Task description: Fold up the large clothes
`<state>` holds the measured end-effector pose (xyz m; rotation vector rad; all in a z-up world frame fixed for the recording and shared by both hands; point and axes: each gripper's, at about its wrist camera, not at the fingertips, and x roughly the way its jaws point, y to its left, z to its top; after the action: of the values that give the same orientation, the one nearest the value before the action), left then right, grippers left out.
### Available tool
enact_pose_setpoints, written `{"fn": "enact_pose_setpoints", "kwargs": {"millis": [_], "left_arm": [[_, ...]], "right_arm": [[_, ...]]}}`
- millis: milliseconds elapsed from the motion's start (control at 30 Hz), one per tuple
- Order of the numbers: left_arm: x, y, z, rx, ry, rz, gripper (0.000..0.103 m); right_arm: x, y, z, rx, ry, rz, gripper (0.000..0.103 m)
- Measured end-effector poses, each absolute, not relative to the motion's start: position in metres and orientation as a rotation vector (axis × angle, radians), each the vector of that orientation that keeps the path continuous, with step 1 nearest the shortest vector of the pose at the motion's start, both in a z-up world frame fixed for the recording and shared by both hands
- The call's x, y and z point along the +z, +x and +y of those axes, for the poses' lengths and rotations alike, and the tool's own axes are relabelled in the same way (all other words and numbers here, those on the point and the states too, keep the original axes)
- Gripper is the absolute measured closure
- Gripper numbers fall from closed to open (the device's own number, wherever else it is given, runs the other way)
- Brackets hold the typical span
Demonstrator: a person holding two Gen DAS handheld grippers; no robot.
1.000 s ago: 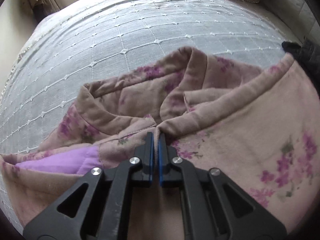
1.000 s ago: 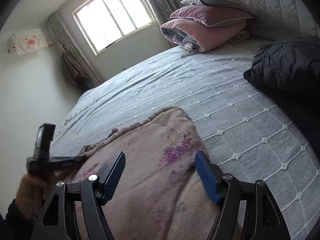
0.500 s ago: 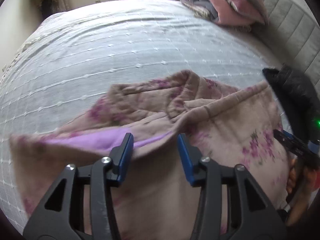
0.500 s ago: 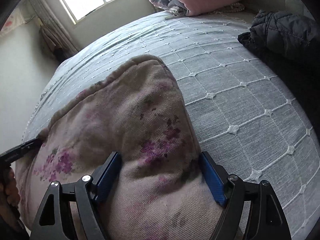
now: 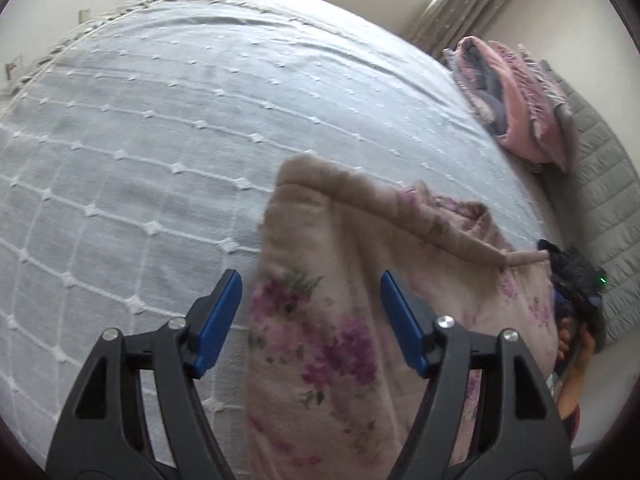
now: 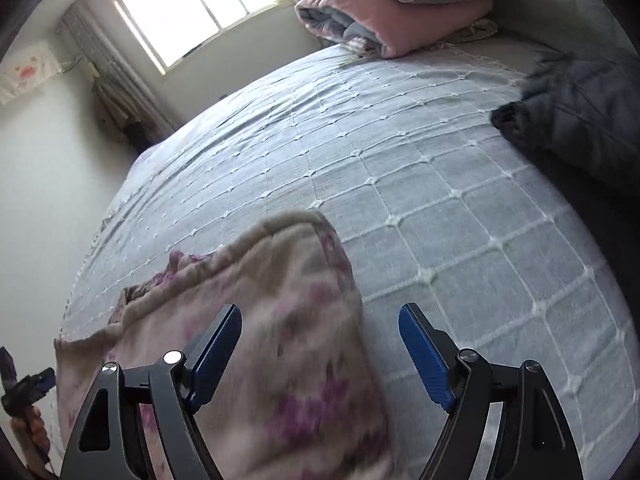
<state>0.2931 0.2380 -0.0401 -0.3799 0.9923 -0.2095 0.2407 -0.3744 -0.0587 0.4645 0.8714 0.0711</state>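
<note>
Released since a second ago: left gripper (image 5: pixel 311 322), then pinched shut on a fold of the floral garment (image 5: pixel 360 312), now spread wide with nothing between its blue pads (image 5: pixel 218 322). Swung round too, so that bedspread fills 9 to 12 o'clock and cloth runs from 6 toward 2 o'clock. Held low over the bed, pointing along the garment's left edge; left pad over bare quilted bedspread (image 5: pixel 168 128), right pad over the fabric.

Right gripper (image 6: pixel 320 350) likewise gaping, as before, hovering above the garment's right edge (image 6: pixel 280 320); left pad over cloth, right pad over bedspread (image 6: pixel 440 200). Contact with the fabric not clear from either view.

Garment lying on the near side of the bed: beige-pink, soft and thick, printed with purple flower sprays, folded into a long band with a rounded far corner and a ribbed hem crossing it. Slightly blurred in the right view.

Farther off: pink folded quilt (image 6: pixel 400 12) at 1 o'clock, dark jacket (image 6: pixel 580 112) at 2 o'clock, window (image 6: pixel 200 4) at 11 o'clock.
</note>
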Motion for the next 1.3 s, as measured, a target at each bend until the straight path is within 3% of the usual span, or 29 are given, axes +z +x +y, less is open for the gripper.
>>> {"fn": "enact_pose_setpoints", "kwargs": {"millis": [167, 200, 233, 267, 333, 467, 667, 800, 900, 1000, 1100, 1300], "left_arm": [[-0.052, 0.312, 0.225, -0.253, -0.371, 0.993, 0.034], [-0.054, 0.314, 0.221, -0.242, -0.361, 0.985, 0.05], [-0.056, 0.314, 0.219, -0.225, -0.341, 0.984, 0.075], [-0.056, 0.314, 0.217, -0.204, -0.318, 0.98, 0.086], [-0.048, 0.305, 0.221, -0.201, -0.318, 0.938, 0.093], [-0.009, 0.288, 0.227, -0.157, -0.289, 0.823, 0.096], [0.071, 0.309, 0.238, -0.141, -0.346, 0.68, 0.096], [0.052, 0.376, 0.232, -0.011, -0.302, 0.732, 0.096], [-0.031, 0.421, 0.21, 0.137, -0.161, 0.922, 0.096], [-0.096, 0.425, 0.19, 0.207, -0.074, 1.019, 0.096], [-0.099, 0.418, 0.188, 0.247, -0.034, 0.961, 0.095], [-0.088, 0.418, 0.193, 0.261, -0.06, 0.933, 0.095]], "right_arm": [[-0.09, 0.274, -0.377, 0.125, 0.477, 0.968, 0.021], [-0.094, 0.275, -0.377, 0.141, 0.493, 0.972, 0.025], [-0.095, 0.275, -0.377, 0.158, 0.507, 0.967, 0.044], [-0.093, 0.273, -0.377, 0.197, 0.519, 0.95, 0.059], [-0.084, 0.269, -0.378, 0.225, 0.532, 0.912, 0.082], [-0.053, 0.257, -0.37, 0.203, 0.461, 0.827, 0.089], [0.04, 0.235, -0.351, 0.218, 0.383, 0.545, 0.091], [0.07, 0.276, -0.343, 0.165, 0.41, 0.491, 0.091], [0.041, 0.33, -0.338, 0.099, 0.438, 0.564, 0.091], [-0.041, 0.376, -0.325, 0.004, 0.392, 0.764, 0.091], [-0.12, 0.389, -0.317, -0.051, 0.362, 0.942, 0.091], [-0.123, 0.378, -0.328, -0.044, 0.429, 0.886, 0.09]]}}
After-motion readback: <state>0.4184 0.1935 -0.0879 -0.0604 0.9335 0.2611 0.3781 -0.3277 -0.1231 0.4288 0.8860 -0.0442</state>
